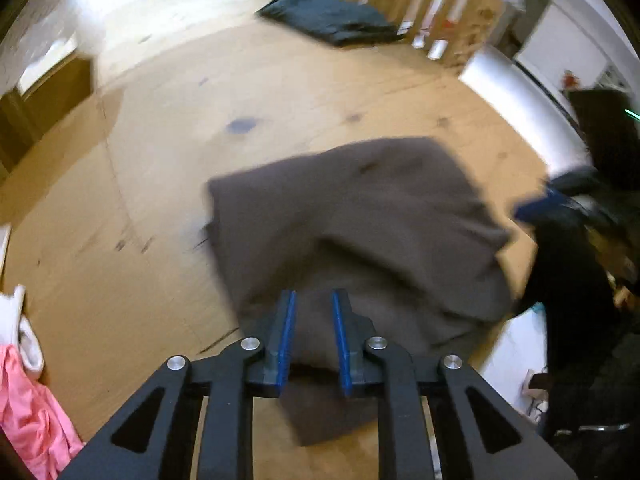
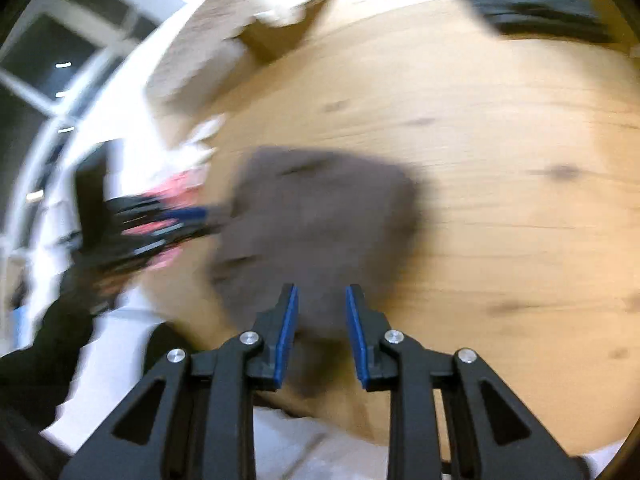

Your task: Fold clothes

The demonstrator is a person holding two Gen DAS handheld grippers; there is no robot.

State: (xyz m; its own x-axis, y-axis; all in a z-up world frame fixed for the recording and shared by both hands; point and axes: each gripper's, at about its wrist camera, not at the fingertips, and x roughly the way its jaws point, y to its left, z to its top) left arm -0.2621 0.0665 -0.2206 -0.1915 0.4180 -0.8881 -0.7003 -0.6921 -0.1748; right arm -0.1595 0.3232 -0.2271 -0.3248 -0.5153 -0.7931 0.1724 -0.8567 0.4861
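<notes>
Mid-fold: the brown garment (image 1: 360,232) bulges across the centre of both views, its near edge draped between each pair of blue pads above the wooden surface (image 1: 160,160). The left gripper (image 1: 314,300) and right gripper (image 2: 322,292) have narrowly parted jaws; motion blur hides whether either actually pinches the cloth. Next, probably, lay it flat and square the edges.
</notes>
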